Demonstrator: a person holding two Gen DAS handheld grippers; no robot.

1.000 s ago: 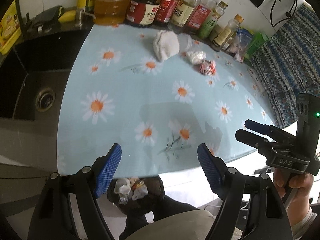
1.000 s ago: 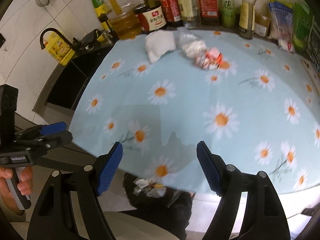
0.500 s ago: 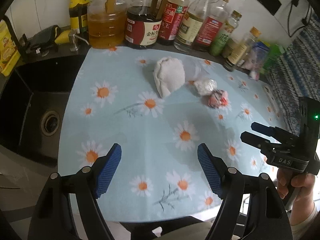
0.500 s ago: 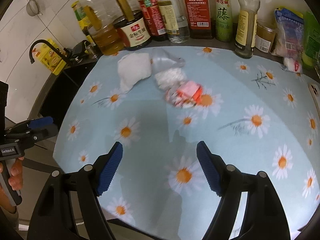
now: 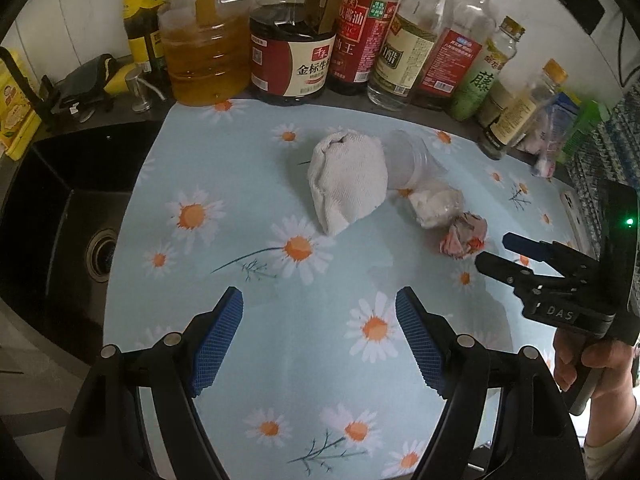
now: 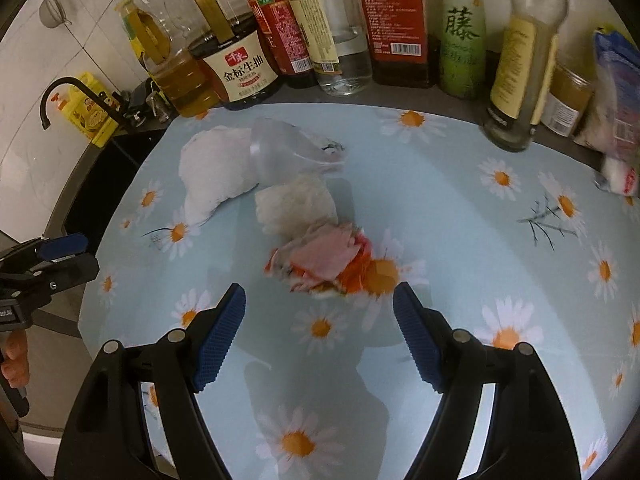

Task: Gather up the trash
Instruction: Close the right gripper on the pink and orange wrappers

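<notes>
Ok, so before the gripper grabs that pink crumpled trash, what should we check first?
1. Right gripper open and empty: ok.
2. Pink crumpled wrapper lined up just ahead of the right gripper: ok, not yet between the pads.
3. Wrapper free of its neighbours: not ok, it touches the white crumpled wad, which might come along.
4. Clear plastic cup lying on its side out of the path: ok, it lies behind the wad.
5. Left gripper open and empty, aimed toward the white cloth bundle: ok.
6. Bin within reach: cannot tell, none in view.
</notes>
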